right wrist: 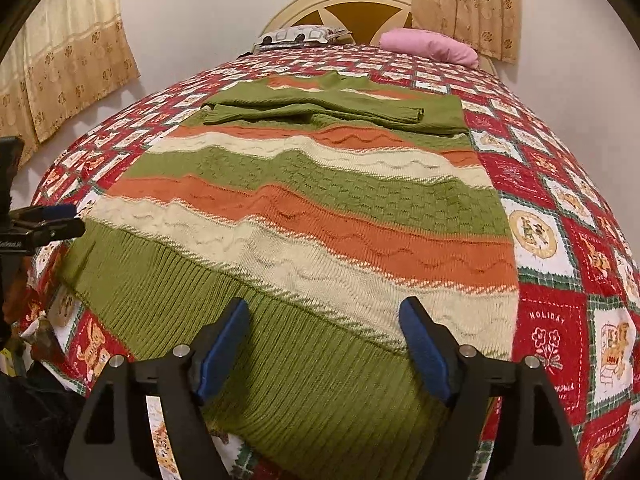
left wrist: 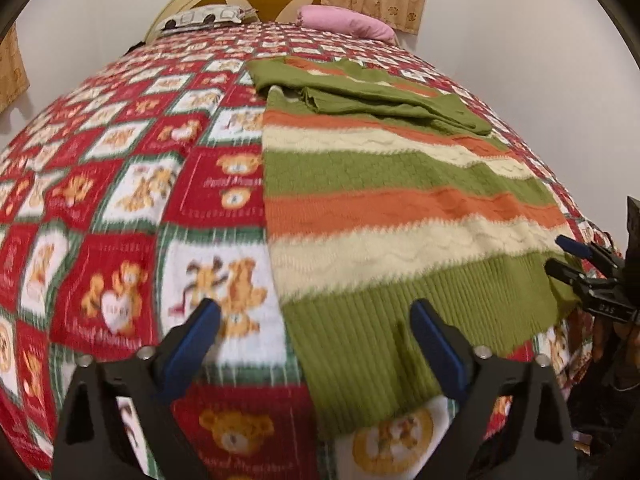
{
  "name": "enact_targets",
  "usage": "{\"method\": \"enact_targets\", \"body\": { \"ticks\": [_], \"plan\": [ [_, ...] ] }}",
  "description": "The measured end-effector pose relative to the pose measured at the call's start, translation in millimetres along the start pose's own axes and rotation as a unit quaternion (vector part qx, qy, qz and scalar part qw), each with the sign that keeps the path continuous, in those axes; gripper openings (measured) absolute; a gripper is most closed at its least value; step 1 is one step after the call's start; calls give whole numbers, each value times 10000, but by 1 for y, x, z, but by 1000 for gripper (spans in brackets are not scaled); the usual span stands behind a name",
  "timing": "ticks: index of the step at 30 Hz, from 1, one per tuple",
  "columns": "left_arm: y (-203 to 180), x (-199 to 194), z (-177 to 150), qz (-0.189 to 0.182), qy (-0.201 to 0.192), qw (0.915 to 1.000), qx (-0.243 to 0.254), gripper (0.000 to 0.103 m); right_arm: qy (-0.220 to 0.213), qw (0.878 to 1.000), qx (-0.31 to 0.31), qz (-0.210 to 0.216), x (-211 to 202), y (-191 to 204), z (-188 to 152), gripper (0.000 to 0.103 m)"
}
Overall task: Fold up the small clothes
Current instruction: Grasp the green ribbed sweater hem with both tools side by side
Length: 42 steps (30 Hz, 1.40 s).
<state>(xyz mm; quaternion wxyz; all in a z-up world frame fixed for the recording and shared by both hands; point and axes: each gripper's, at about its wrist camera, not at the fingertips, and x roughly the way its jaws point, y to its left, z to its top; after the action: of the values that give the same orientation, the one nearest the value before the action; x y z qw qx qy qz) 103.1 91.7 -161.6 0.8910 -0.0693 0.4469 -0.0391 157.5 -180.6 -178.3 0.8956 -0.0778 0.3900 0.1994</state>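
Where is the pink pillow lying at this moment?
The pink pillow lies at the far end of the bed, right of the patterned pillow, against the headboard.

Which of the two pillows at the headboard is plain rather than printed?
The pink pillow on the right; the other pillow has a black-and-white print.

Teddy-bear patchwork bedspread (right wrist: 560, 320), pink pillow (right wrist: 430, 46), patterned pillow (right wrist: 300, 36), beige curtains (right wrist: 464, 0), cream headboard (right wrist: 352, 0)
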Motion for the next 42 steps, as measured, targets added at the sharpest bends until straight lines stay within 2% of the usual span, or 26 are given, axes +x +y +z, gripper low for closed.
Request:
{"method": "enact_targets", "body": {
  "ticks": [2,6,9,11,16,17,18,19,20,25,28,33,35,36,38,41,42],
  "plan": [
    [4,-1,-7,-133,77,9998,-135,82,-41,10000,13,-34,-2,2,-4,79],
    [4,-7,-14,-235,16,9994,-270,75,-91,9999,131,17,-8,2,-11,82],
    [3,-9,-15,-445,18,9981,-418,63,-88,9999,131,3,-11,2,-14,82],
    [-4,-7,-17,-496,46,9982,-345,63,-110,9998,189,25,-13,1,-16,82],
    [-12,-1,-22,-329,49,9993,-186,63,-127,9995,289,78,-17,-2,-18,82],
    [-13,-1,-23,-329,33,9993,-188,58,-134,9992,353,120,-19,-4,-18,82],
    [-13,-2,-23,-334,16,9993,-171,49,-142,9987,444,190,-21,-7,-18,82],
    [-14,-4,-23,-313,-4,9994,-116,17,-151,9982,522,248,-24,-10,-18,82],
    [-16,-4,-23,-309,28,9995,-74,11,-184,9975,613,290,-29,-16,-19,82],
    [-9,-3,-22,-437,68,9988,-210,13,-363,9947,963,-64,-50,-43,-24,82],
    [-6,-2,-22,-477,59,9983,-334,17,-291,9920,1218,-172,-55,-60,-31,82],
    [-8,-2,-22,-630,32,9974,-356,30,-68,9895,1436,-164,-56,-74,-45,82],
    [-9,-2,-22,-764,17,9963,-388,39,-12,9891,1470,-85,-54,-74,-48,77],
    [-10,-2,-22,-791,10,9962,-378,40,-11,9896,1439,-75,-53,-72,-48,76],
    [-10,-2,-22,-802,10,9961,-374,40,41,9899,1412,67,-51,-68,-47,66],
    [-9,-3,-22,-879,16,9952,-434,39,48,9913,1314,74,-47,-60,-47,62],
    [-9,-3,-22,-892,33,9952,-407,35,61,9923,1241,25,-47,-58,-47,55]
  ]
}}
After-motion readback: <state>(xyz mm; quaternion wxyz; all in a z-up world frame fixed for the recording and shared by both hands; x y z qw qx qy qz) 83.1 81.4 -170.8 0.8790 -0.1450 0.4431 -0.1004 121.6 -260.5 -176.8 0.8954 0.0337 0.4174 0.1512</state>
